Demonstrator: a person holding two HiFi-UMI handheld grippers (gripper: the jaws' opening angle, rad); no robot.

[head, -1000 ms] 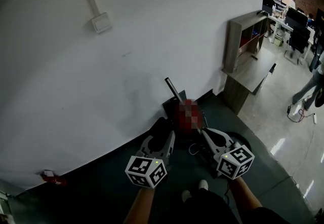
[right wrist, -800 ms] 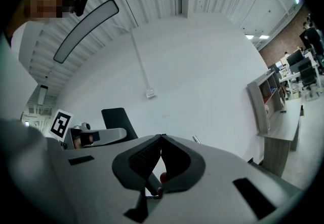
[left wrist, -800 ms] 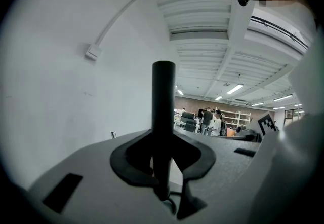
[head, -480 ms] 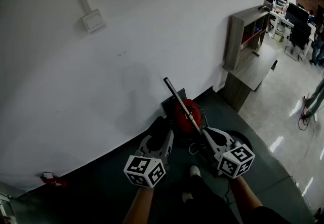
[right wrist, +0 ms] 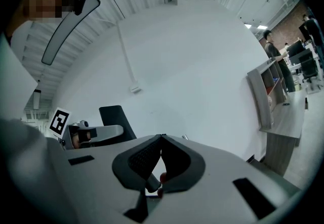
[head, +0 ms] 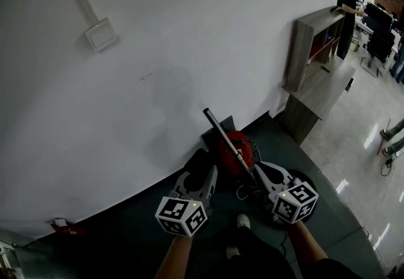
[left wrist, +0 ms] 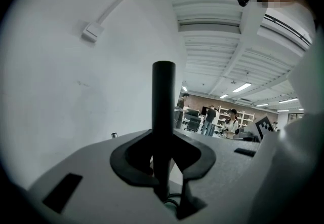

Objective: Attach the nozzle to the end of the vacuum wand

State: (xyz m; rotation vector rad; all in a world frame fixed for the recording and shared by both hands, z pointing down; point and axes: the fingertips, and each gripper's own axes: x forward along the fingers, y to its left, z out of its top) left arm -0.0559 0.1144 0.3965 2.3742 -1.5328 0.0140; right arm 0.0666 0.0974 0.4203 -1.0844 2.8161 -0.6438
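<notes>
The nozzle [left wrist: 163, 106], a plain black tube, stood upright, clamped in the left gripper [left wrist: 163, 154]. The right gripper [right wrist: 161, 142] was closed on the thin silver vacuum wand [head: 222, 134], just beside the nozzle, slanting toward the white wall [head: 189, 38].

claws [head: 201, 169] [head: 257, 169] 2 | wand [head: 220, 130] 1 | nozzle [left wrist: 163, 111] 1 | red vacuum [head: 245, 146] 1 | shelf unit [head: 308, 50] 1

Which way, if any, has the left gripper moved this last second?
Yes: the left gripper went forward, toward the wall; the head view's gap to the red vacuum body narrowed slightly.

Matt black nozzle [left wrist: 163, 116], metal wand [head: 222, 133]
</notes>
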